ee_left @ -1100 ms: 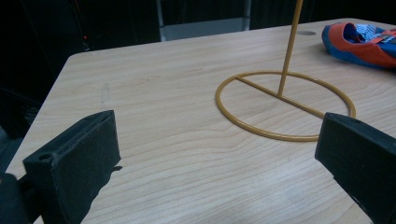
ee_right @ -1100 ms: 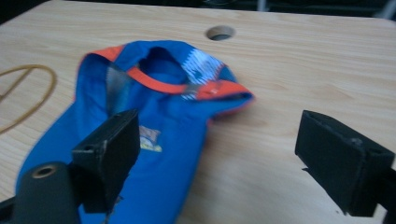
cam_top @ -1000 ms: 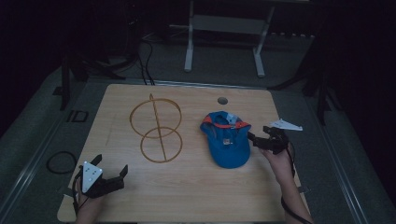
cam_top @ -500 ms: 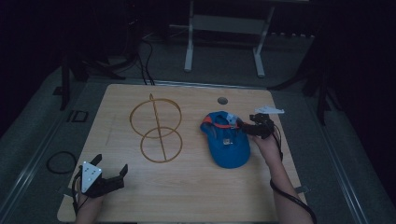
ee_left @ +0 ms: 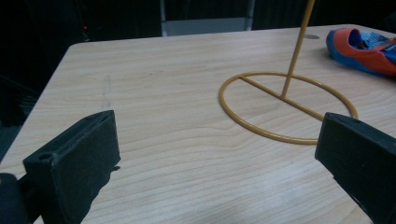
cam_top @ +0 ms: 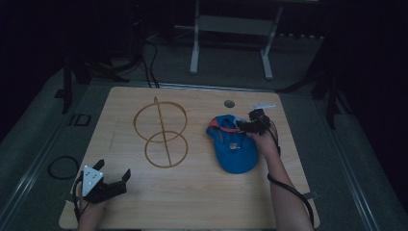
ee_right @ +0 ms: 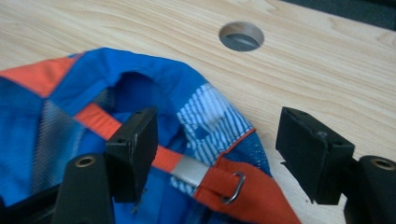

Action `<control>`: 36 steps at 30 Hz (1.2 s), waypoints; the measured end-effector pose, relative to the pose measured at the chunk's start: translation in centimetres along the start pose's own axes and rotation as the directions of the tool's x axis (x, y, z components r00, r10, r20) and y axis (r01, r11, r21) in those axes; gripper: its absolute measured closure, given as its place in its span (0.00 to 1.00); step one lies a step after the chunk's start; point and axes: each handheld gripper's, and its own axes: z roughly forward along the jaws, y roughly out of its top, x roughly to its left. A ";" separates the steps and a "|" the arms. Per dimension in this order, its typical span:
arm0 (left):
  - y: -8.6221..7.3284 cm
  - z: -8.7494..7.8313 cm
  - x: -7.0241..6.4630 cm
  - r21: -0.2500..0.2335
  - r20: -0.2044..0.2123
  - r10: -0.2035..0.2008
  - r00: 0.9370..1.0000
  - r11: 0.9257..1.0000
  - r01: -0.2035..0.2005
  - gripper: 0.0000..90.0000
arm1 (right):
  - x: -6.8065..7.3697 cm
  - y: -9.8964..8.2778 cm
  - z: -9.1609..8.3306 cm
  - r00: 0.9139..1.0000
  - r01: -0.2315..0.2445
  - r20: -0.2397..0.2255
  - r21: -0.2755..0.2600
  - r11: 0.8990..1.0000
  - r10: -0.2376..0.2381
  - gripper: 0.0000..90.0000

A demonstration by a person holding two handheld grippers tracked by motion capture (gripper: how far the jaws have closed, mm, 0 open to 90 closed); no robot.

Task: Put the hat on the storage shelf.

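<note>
Left gripper sits at the bench's 7 o'clock corner, held in a hand, fingers spread wide with nothing between them, only bare wood.

Farther in, toward 11 o'clock from bench centre, the yellow wire stand: round base ring flat on the wood, thin upright rod rising from its crossbar.

Blue and orange cap lies at 3 o'clock from centre, opening upward, orange back strap with metal buckle showing.

Right gripper is over the cap's far edge. Its fingers have just been closing but stand apart, straddling strap and rim; neither presses on the fabric.

Beyond, at 1 o'clock, a round hole in the bench.
</note>
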 end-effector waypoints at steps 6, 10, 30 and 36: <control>0.1 0.0 -0.4 0.006 0.027 0.022 0.999 1.000 -0.022 0.00 | -0.5 0.2 1.4 1.000 0.007 0.017 0.046 0.999 -0.007 0.33; 0.0 0.2 -0.7 0.014 0.040 0.038 0.998 0.999 -0.039 0.00 | -0.6 0.1 2.3 1.000 0.000 0.017 0.071 0.997 -0.001 0.33; 0.0 0.1 -0.4 0.009 0.044 0.009 0.999 1.000 -0.010 0.00 | 0.5 -0.5 3.7 0.990 0.127 -0.084 0.156 0.980 -0.115 0.85; 0.0 0.1 -0.5 0.004 0.021 0.036 0.999 0.999 -0.036 0.00 | 1.0 -0.5 3.3 0.991 0.121 -0.082 0.167 0.979 -0.109 0.93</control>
